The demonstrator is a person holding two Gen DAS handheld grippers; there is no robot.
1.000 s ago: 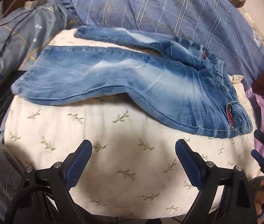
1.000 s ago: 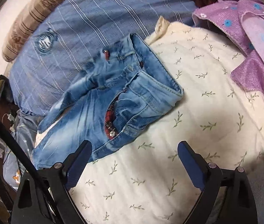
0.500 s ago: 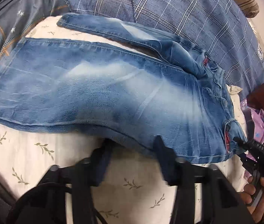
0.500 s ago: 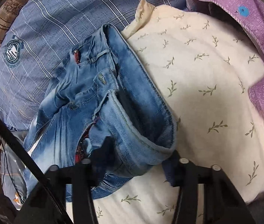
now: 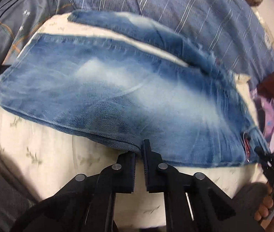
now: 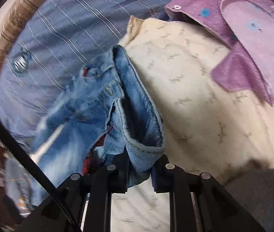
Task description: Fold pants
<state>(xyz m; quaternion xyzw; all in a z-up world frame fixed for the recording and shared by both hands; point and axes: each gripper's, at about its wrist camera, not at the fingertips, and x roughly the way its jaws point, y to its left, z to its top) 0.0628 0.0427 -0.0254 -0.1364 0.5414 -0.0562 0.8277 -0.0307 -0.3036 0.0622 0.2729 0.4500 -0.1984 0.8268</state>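
Observation:
Faded blue jeans (image 5: pixel 117 89) lie spread across a cream leaf-print cushion (image 5: pixel 49 158), legs to the left and waist to the right. My left gripper (image 5: pixel 139 148) is closing, its jaws nearly together on the near edge of the front leg, with denim pinched between the tips. In the right wrist view the jeans' waistband (image 6: pixel 142 147) gapes open. My right gripper (image 6: pixel 140 164) is closing too, and the near waistband corner is bunched between its fingers. The right gripper (image 5: pixel 268 160) also shows at the waist end in the left wrist view, held by a hand (image 5: pixel 268 210).
Blue plaid bedding (image 5: pixel 175 9) lies behind the cushion. A purple flowered garment (image 6: pixel 253 48) rests at the cushion's right side. Grey star-print fabric (image 5: pixel 20 25) sits at the far left. A black cable (image 6: pixel 20 150) crosses the lower left of the right wrist view.
Both grippers came forward from the bare cushion onto the jeans and went from wide open to nearly shut, the left on the leg edge, the right on the waistband corner.

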